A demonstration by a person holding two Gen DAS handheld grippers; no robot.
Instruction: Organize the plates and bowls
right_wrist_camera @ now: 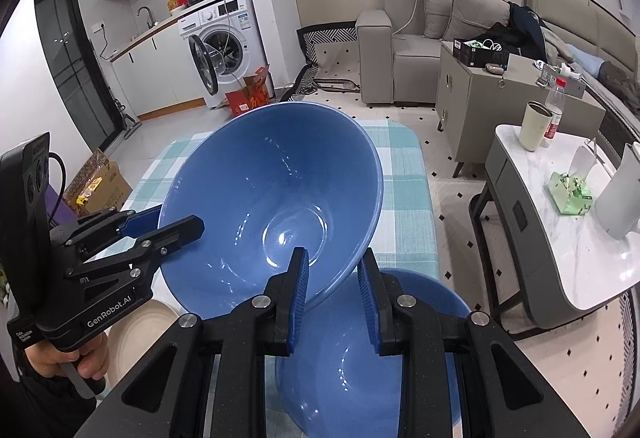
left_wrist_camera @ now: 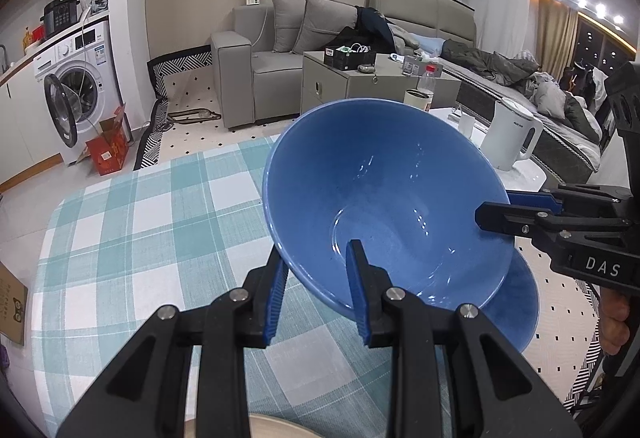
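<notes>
Nearest, the left gripper [left_wrist_camera: 320,290] pinches one side of the rim of a glossy, deep blue ceramic bowl [left_wrist_camera: 384,198]; the right gripper [right_wrist_camera: 334,296] pinches the opposite side. The bowl hangs tilted just above a second blue bowl [right_wrist_camera: 360,358] on the teal checked tablecloth [left_wrist_camera: 140,218]. Beyond this bowl stands a white kettle [left_wrist_camera: 514,136]. Thin rim grips on smooth glaze may slip if the hands drift apart, dropping the bowl onto the one below.
</notes>
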